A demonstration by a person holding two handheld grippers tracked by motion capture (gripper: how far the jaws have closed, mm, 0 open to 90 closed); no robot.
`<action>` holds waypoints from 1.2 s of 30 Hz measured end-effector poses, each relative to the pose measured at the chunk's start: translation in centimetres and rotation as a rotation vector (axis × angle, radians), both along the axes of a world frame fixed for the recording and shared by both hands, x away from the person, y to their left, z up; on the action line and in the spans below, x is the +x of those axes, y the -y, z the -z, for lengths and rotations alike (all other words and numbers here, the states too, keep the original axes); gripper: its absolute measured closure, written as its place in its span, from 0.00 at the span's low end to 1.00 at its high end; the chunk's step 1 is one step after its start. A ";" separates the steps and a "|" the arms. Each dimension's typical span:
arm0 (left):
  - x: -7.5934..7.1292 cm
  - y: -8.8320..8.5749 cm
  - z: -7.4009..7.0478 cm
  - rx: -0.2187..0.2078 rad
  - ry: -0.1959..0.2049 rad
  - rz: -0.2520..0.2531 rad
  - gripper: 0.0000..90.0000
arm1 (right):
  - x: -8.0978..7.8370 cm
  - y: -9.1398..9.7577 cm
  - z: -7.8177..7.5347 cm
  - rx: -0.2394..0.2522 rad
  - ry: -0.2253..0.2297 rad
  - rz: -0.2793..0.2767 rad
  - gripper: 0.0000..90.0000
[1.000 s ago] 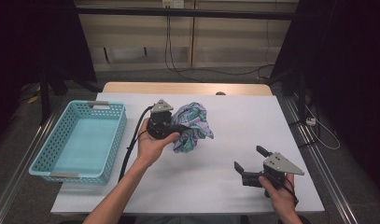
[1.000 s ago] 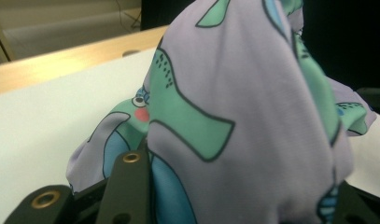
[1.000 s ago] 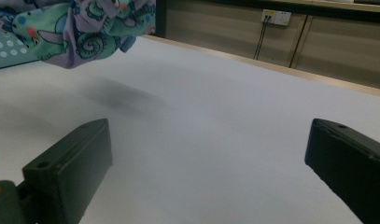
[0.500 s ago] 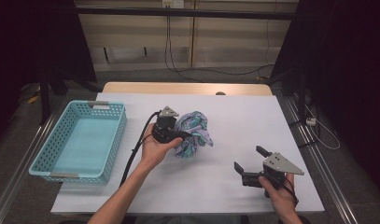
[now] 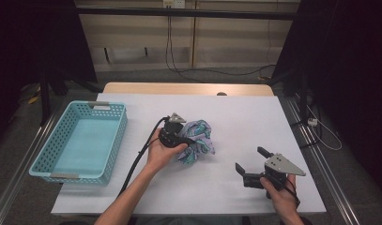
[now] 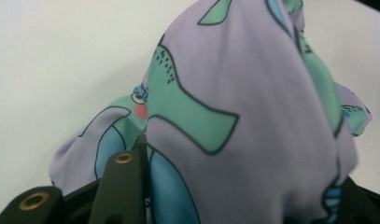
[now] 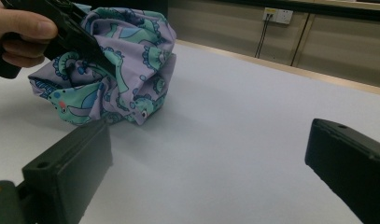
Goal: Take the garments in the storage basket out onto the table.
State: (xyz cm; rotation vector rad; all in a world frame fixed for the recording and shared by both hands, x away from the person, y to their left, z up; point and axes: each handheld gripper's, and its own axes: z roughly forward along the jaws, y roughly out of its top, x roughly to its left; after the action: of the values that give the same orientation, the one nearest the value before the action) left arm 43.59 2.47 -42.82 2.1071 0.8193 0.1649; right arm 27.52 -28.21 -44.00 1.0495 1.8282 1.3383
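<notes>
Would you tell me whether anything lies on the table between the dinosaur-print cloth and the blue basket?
Nothing visible does: the white table is bare between the cloth and the basket.

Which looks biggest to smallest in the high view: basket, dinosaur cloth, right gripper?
1. Basket, clearly largest.
2. Right gripper and dinosaur cloth look about alike; the gripper is nearer the camera and the cloth partly hidden, so no ranking.
</notes>
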 end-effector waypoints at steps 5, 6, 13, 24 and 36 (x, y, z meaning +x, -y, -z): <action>0.0 0.7 0.9 0.040 0.010 0.006 0.54 | 0.0 0.0 0.0 -0.002 0.000 0.000 0.00; 0.0 0.8 1.0 0.049 0.013 0.012 0.53 | 0.0 0.0 0.0 -0.002 0.000 0.000 0.00; 0.0 1.2 1.8 0.070 0.018 0.020 0.40 | 0.0 0.0 0.0 -0.002 0.001 -0.001 0.00; 0.2 1.5 2.2 0.049 0.003 0.000 0.20 | -0.1 0.0 0.0 -0.001 0.002 -0.002 0.00; -0.3 1.4 1.7 0.020 0.015 0.012 0.04 | 0.0 0.0 0.0 0.001 0.000 -0.002 0.00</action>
State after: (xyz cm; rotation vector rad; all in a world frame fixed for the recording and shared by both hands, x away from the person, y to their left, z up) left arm 43.28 1.08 -44.50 2.1267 0.7991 0.1831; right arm 27.48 -28.20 -44.00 1.0479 1.8296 1.3403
